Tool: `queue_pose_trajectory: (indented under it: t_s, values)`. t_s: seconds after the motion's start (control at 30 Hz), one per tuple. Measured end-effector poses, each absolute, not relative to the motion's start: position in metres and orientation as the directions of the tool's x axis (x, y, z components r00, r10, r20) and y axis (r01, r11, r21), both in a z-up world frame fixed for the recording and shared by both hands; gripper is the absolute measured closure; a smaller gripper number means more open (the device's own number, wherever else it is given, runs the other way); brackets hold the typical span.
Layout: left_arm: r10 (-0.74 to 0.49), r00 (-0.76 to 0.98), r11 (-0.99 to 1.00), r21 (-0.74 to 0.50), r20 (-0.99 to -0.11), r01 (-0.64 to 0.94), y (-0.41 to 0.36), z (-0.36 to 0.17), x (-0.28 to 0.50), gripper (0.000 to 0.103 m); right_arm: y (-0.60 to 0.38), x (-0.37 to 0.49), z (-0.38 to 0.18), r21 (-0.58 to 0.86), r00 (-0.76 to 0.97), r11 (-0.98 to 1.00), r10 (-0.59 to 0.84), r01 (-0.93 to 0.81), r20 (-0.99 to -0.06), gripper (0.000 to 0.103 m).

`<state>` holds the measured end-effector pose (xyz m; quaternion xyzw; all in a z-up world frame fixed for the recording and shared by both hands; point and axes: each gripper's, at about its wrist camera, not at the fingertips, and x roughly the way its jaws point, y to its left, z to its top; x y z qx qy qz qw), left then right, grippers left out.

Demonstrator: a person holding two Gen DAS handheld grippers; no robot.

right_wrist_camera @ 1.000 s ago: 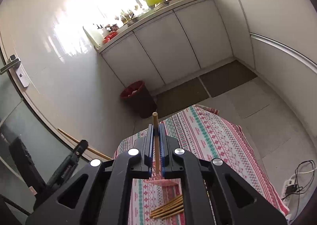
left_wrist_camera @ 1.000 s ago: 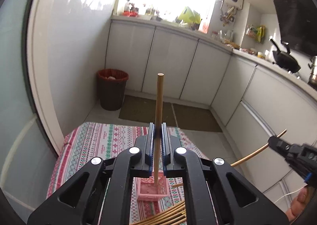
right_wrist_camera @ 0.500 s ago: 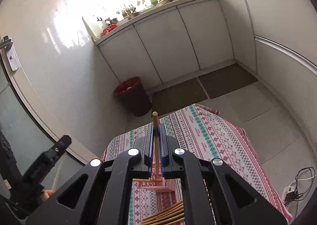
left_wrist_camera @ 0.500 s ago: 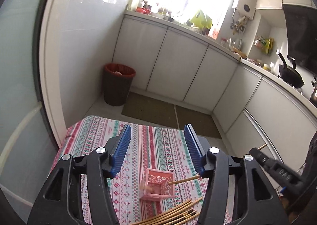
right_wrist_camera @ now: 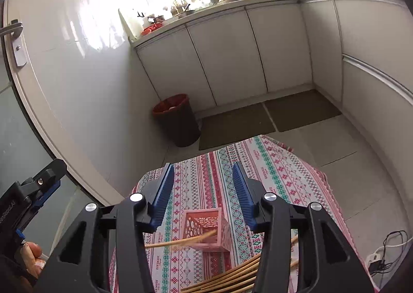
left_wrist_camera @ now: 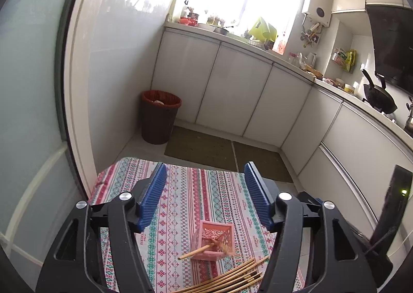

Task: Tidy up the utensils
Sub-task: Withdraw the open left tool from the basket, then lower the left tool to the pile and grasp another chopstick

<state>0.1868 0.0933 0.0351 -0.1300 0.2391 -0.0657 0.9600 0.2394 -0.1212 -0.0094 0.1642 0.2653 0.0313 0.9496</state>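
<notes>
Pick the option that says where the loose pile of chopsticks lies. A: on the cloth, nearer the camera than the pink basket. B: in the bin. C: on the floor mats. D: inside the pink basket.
A: the chopsticks lie on the striped cloth, nearer than the pink basket.

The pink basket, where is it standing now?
In both wrist views the pink basket stands low in the middle of the striped tablecloth, just beyond the loose chopsticks.

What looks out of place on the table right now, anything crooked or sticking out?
The chopsticks in the pink basket lean far over its rim instead of standing upright, their ends poking out sideways. More chopsticks lie loose on the striped tablecloth in front of it. Nothing looks spilled or broken.
</notes>
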Motion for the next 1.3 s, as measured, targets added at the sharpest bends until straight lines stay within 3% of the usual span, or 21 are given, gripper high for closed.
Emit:
queue_pose_trajectory:
  t_s: [0.13, 0.33, 0.5, 0.7, 0.8, 1.1, 1.3]
  values:
    - [-0.172, 0.877, 0.967, -0.247, -0.449, 0.063, 0.082, 0.042, 0.177, 0.039, -0.126, 0.220, 0.000, 0.277, 0.864, 0.960, 0.097, 0.051, -0.494, 0.046]
    - [-0.147, 0.876, 0.982, -0.173, -0.460, 0.074, 0.064, 0.047, 0.156, 0.027, -0.141, 0.192, 0.006, 0.257, 0.857, 0.963, 0.062, 0.084, -0.511, 0.036]
    - [-0.122, 0.874, 0.992, -0.097, -0.470, 0.086, 0.045, 0.046, 0.139, 0.022, -0.151, 0.167, 0.009, 0.250, 0.858, 0.962, 0.038, 0.107, -0.513, 0.024]
    - [-0.129, 0.862, 0.991, -0.089, -0.491, 0.097, 0.035, 0.037, 0.125, 0.013, -0.179, 0.133, 0.006, 0.266, 0.859, 0.950, -0.004, 0.163, -0.512, 0.007]
    - [-0.129, 0.849, 0.992, -0.075, -0.512, 0.105, 0.027, 0.027, 0.120, 0.007, -0.197, 0.120, -0.003, 0.279, 0.844, 0.943, -0.005, 0.183, -0.536, 0.007]
    - [-0.172, 0.691, 0.967, 0.013, -0.702, 0.255, -0.023, -0.040, 0.129, 0.007, -0.271, 0.085, -0.065, 0.403, 0.702, 0.862, 0.081, 0.306, -0.707, 0.007]
    - [-0.196, 0.483, 0.910, 0.026, -0.853, 0.414, -0.075, -0.107, 0.144, 0.007, -0.308, 0.080, -0.093, 0.539, 0.652, 0.734, 0.174, 0.413, -0.738, 0.007]
